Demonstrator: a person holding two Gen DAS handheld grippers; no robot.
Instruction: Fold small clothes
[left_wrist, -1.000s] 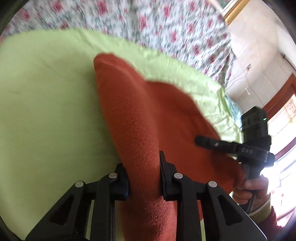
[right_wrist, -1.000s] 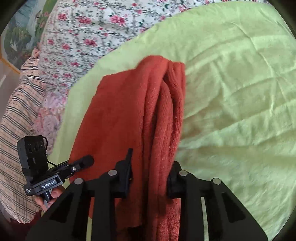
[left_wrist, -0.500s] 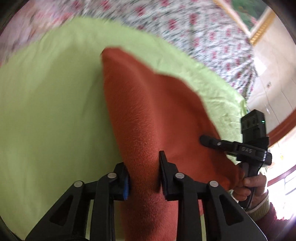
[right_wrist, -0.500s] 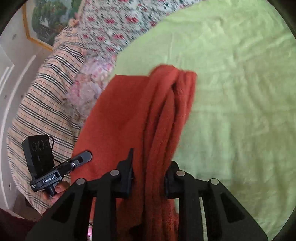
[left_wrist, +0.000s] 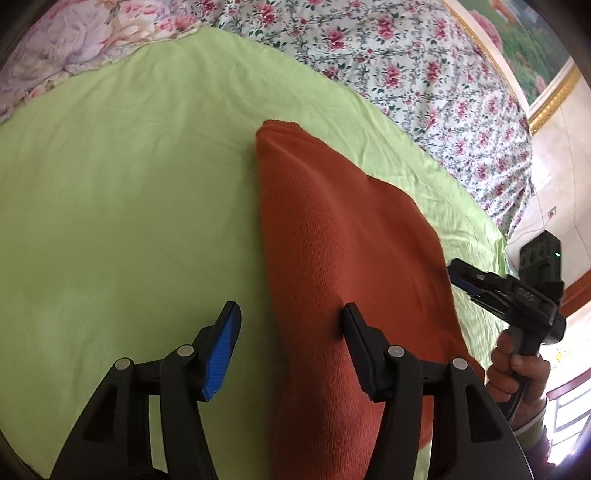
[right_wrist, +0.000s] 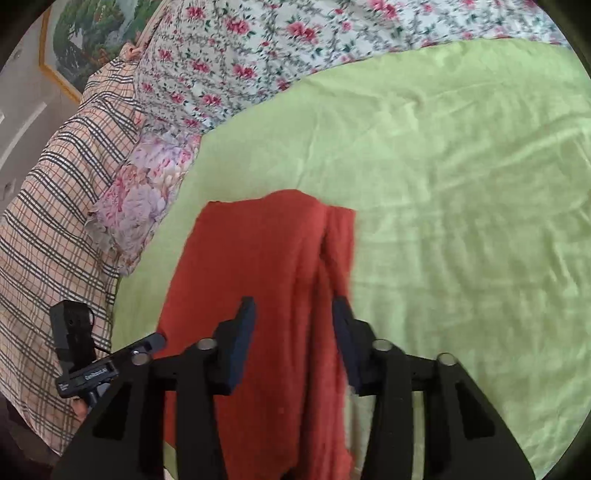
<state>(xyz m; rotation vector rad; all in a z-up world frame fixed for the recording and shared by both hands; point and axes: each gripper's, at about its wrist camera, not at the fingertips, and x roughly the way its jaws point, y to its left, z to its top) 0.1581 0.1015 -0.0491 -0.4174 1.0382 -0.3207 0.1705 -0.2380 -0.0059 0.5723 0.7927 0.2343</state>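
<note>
Now both my left gripper (left_wrist: 291, 343) and right gripper (right_wrist: 291, 332) have jaws apart, so the folded rust-red knitted sweater (left_wrist: 343, 240) rests on the light green bed sheet (left_wrist: 129, 192).

Light green sheet (left_wrist: 110, 206) spread flat over the bed, faint creases across it (right_wrist: 461, 177). Beyond its far edge, a white quilt printed with small pink roses (left_wrist: 406, 66), bunched along that side (right_wrist: 258, 48). At one far corner, a pale cushion with large lilac and pink blooms (right_wrist: 144, 181), overlapping the sheet's edge (left_wrist: 66, 40). Beside it, a beige plaid blanket (right_wrist: 55, 184) with dark and orange lines. On the wall behind, a gold-framed landscape painting (left_wrist: 517, 40), partly cut off (right_wrist: 96, 33).
</note>
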